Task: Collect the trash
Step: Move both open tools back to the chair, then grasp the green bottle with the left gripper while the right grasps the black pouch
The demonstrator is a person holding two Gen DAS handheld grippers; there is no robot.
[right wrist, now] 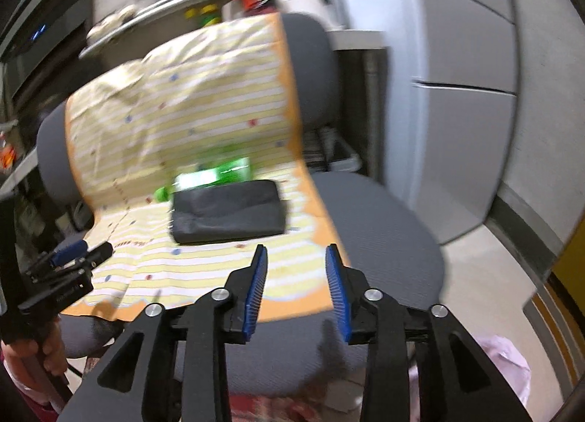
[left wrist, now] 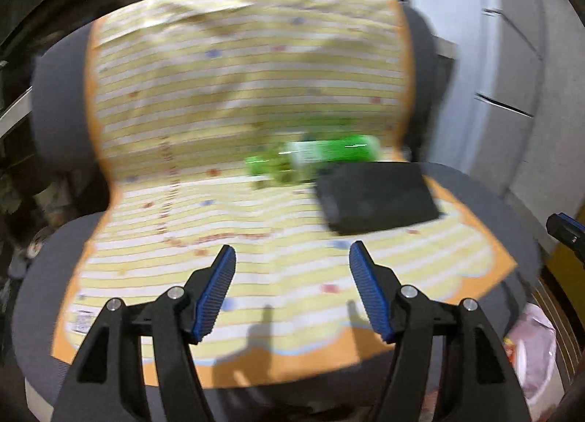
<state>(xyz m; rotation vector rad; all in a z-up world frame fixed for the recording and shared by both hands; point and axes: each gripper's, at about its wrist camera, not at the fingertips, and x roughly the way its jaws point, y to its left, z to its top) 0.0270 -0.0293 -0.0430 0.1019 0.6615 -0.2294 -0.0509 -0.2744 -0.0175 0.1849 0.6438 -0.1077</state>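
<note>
A green plastic bottle point(left wrist: 314, 157) lies on its side at the back of a grey office chair point(left wrist: 490, 210), on a yellow striped cloth point(left wrist: 234, 85). In front of it rests a flat black pouch point(left wrist: 376, 197). My left gripper point(left wrist: 292, 268) hovers open over the seat's front, nothing between its blue pads. In the right wrist view the bottle point(right wrist: 215, 175) and the pouch point(right wrist: 228, 211) sit ahead and to the left of my right gripper point(right wrist: 297, 268), which is open and empty above the seat's front edge. The left gripper point(right wrist: 80, 255) shows at the left.
A pink plastic bag point(left wrist: 533, 345) sits on the floor to the right of the chair, also low in the right wrist view point(right wrist: 504, 363). Behind the chair stands a cluttered desk point(right wrist: 175, 1). Grey cabinets point(right wrist: 464, 67) rise on the right. A hand point(right wrist: 33, 360) holds the left tool.
</note>
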